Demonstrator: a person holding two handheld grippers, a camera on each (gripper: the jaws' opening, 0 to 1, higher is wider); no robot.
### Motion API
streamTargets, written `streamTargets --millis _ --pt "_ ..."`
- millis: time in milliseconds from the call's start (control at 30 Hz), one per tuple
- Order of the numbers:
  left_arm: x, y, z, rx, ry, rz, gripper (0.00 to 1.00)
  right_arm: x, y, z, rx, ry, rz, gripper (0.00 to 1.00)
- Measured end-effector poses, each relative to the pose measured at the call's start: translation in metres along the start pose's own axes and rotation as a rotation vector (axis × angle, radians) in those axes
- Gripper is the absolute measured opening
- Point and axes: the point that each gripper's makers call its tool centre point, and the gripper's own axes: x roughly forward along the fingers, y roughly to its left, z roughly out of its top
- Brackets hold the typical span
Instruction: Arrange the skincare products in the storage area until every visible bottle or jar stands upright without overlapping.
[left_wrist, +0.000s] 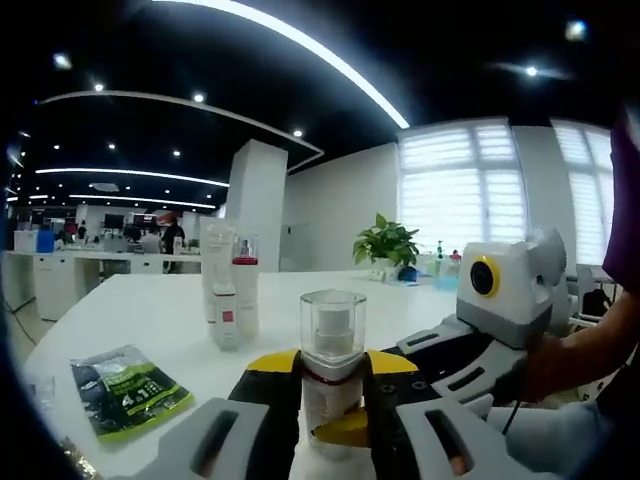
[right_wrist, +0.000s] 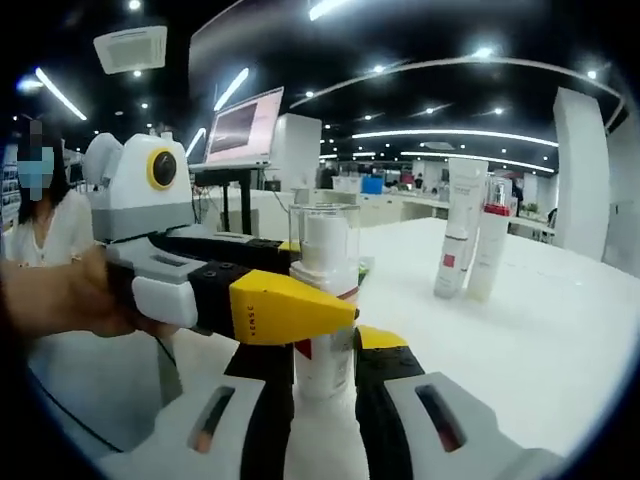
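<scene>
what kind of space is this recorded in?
Most likely an open-plan office: a long white table, rows of desks under recessed ceiling lights, a monitor on a stand, and a potted plant by blinded windows.

Lower half of the bottle (left_wrist: 331, 372) hidden behind yellow-tipped jaws. Print on the green packet (left_wrist: 128, 391) too small to read. Labels on the far tubes (right_wrist: 468, 244) blurred.
</scene>
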Motion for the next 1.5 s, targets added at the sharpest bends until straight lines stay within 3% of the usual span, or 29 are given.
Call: streamTargets --millis 167,267,333,633,1133,1500 --pt "0.0 0.004 0.0 -0.047 -0.003 0.024 0.26 0.003 -0.008 0.0 0.001 0.004 -0.014 0.21" --pt "-0.006 0.017 0.004 -0.055 -0.062 0.109 0.35 0.004 -0.022 0.002 0.052 -0.008 -0.022 0.21" --pt "-0.008 0.02 0.003 -0.075 -0.065 0.121 0.35 0.003 -0.03 0.004 0.056 -0.012 -0.035 0.21" --pt "-0.015 0.031 -0.008 -0.093 -0.071 0.206 0.36 0.013 -0.085 0.006 0.067 -0.004 -0.099 0.21" --pt "-0.033 0.034 -0.014 -0.069 -0.1 0.252 0.35 0.038 -0.152 0.005 0.135 -0.033 -0.177 0.21" --pt "-0.037 0.039 -0.018 -0.068 -0.097 0.273 0.35 0.065 -0.189 0.001 0.108 -0.011 -0.199 0.21"
